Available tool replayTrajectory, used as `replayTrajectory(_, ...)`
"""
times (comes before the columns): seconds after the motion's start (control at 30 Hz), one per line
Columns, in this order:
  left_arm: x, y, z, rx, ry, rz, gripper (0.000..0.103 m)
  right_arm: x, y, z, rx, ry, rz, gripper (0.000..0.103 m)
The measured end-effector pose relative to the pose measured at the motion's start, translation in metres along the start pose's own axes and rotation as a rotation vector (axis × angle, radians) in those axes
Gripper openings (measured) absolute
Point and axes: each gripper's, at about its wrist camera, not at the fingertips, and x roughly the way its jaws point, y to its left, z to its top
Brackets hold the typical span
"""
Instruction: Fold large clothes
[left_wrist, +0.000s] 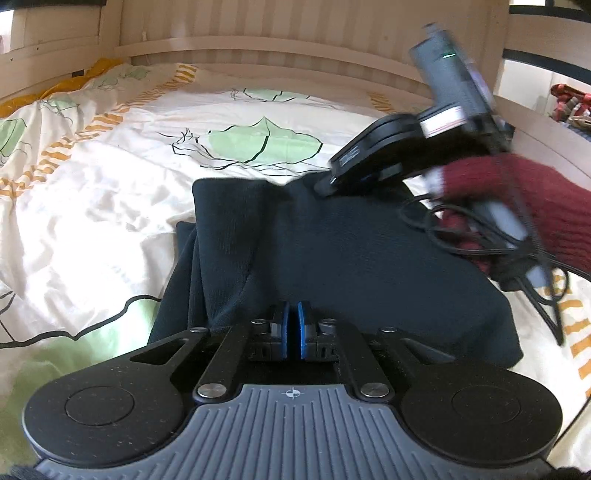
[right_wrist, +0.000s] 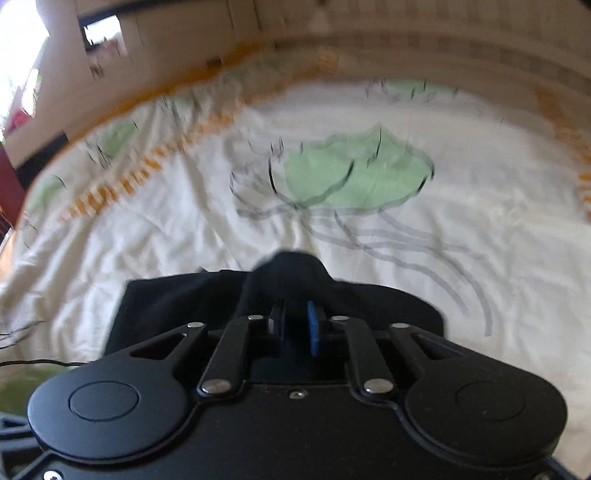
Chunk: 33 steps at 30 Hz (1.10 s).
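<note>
On the bed, in the left wrist view, a dark garment (left_wrist: 332, 258) lies partly folded on a cream cover (left_wrist: 110, 192) printed with green leaves and orange stripes. The left gripper (left_wrist: 294, 325) sits at the garment's near edge with its blue pads drawn almost together; whether any cloth is pinched between them cannot be told. Across the garment, at its far right corner, the right gripper (left_wrist: 325, 186) presses its tip into the cloth, held by a hand (left_wrist: 517, 206) in a dark red knitted glove, with black cables (left_wrist: 480, 243) trailing beside it.

In the right wrist view, blurred, the right gripper (right_wrist: 295, 325) has its jaws nearly closed on a raised ridge of the garment (right_wrist: 288, 269), which bunches up between the pads. The cover (right_wrist: 369, 229) spreads beyond.
</note>
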Motion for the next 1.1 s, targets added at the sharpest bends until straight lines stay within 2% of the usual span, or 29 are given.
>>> replayTrajectory(0.13, -0.001, 0.001, -0.001, 0.003, -0.003, -0.002, 0.007, 0.009, -0.002, -0.003, 0.003, 0.043, 0.004, 0.01)
replayTrajectory(0.47, -0.002, -0.004, -0.001, 0.024, -0.009, 0.011, 0.007, 0.0, -0.008, -0.01, 0.035, -0.016, 0.035, 0.013)
replayTrajectory(0.6, -0.002, -0.004, 0.0, 0.025, -0.011, 0.008, 0.013, 0.0, -0.009, -0.01, 0.041, -0.028, 0.043, 0.015)
replayTrajectory(0.67, -0.005, -0.004, 0.002, 0.018, -0.026, -0.01, 0.029, -0.001, -0.01, -0.011, 0.045, -0.037, 0.049, 0.016)
replayTrajectory(0.7, -0.007, -0.005, 0.003, 0.018, -0.037, -0.011, 0.046, -0.002, -0.011, -0.012, 0.047, -0.043, 0.052, 0.016)
replayTrajectory(0.73, -0.009, -0.006, 0.004, 0.022, -0.054, -0.001, 0.079, -0.003, -0.011, -0.012, 0.049, -0.049, 0.055, 0.017)
replayTrajectory(0.77, -0.011, -0.007, 0.006, 0.025, -0.067, 0.013, 0.095, -0.003, -0.012, -0.013, 0.049, -0.055, 0.058, 0.017)
replayTrajectory(0.8, -0.013, -0.006, 0.007, 0.023, -0.081, 0.023, 0.103, -0.004, -0.012, -0.014, 0.049, -0.06, 0.06, 0.017)
replayTrajectory(1.0, -0.028, 0.008, 0.018, -0.038, -0.122, 0.057, 0.103, -0.007, -0.014, -0.016, 0.059, -0.087, 0.068, 0.019)
replayTrajectory(1.07, -0.031, 0.011, 0.02, -0.048, -0.124, 0.07, 0.103, -0.008, -0.012, -0.016, 0.048, -0.095, 0.072, 0.028)
replayTrajectory(1.1, -0.033, 0.012, 0.021, -0.053, -0.124, 0.074, 0.103, -0.01, -0.01, -0.016, 0.033, -0.103, 0.075, 0.037)
